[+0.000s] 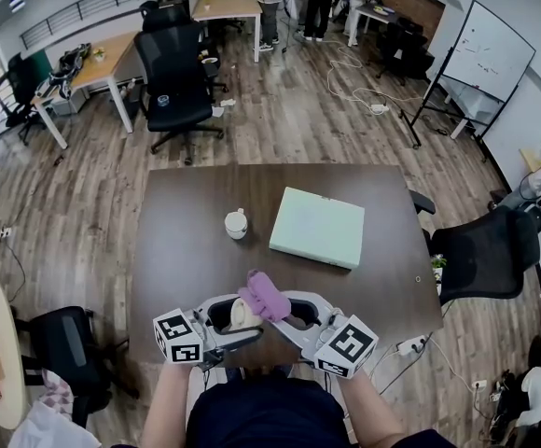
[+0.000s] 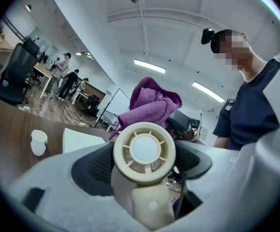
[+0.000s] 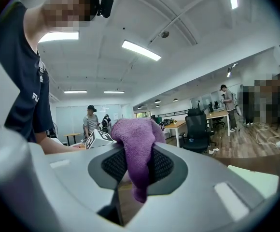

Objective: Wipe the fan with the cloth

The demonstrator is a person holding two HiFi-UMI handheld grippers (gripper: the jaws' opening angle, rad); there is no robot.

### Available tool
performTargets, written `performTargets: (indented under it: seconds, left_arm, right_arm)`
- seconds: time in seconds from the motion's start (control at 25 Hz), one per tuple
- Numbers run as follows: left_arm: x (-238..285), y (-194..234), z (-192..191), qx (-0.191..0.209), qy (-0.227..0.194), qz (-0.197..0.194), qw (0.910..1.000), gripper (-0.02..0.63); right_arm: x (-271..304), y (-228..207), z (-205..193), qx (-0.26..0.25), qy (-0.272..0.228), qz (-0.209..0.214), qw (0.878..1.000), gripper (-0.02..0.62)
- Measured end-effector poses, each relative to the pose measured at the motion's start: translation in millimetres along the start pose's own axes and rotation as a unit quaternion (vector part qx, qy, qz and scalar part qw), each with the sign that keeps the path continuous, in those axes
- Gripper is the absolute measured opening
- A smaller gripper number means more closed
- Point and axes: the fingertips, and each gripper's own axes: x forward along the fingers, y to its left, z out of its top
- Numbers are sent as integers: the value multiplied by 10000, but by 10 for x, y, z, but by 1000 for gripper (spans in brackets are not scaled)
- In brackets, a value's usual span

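At the near edge of the counter [image 1: 187, 213], the left claw [image 2: 144, 164] is clamped on a small cream fan [image 2: 145, 150], whose round grille faces back along the jaws. Just right of the fan, the right claw [image 3: 137, 167] pinches a purple cloth [image 3: 136, 137], bunched up against the fan's head. Beyond the fan stands a white cup [image 1: 237, 223]; beyond the fan and to the right lies a flat pale-green box [image 1: 318, 227].

Your small cream fan [image 2: 145, 151], round head upright, and your bunched purple cloth [image 1: 267, 295] just beside it both hang above the table's [image 1: 187, 213] near edge.
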Motion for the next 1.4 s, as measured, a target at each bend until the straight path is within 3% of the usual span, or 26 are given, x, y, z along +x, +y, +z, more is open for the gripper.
performTargets:
  seconds: [0.48,0.8,0.92,1.12,1.4]
  left_arm:
    - [-148,543,-379,-27,470,681,9966,371]
    - [-215,945,-850,274,1145,1162,9862,371]
    - [-239,1081,-1033,615,1563,1389,9760,371]
    - [-292,1338,-1479,1314,2571,1621,9436,371]
    - [-330,1711,-2034,1435,3293,1646,9186,371]
  right_arm:
    - [103,185,-400,145,436,349,9983,98]
    - [-8,196,-793,220,882,41,9958,98]
    - [-66,186,-934,215,1088,-116,9938,98]
    - [-117,184,-1175,188,1408,-415,9890,98]
    - [-189,158,-1382,510,1472,-816,9844,98]
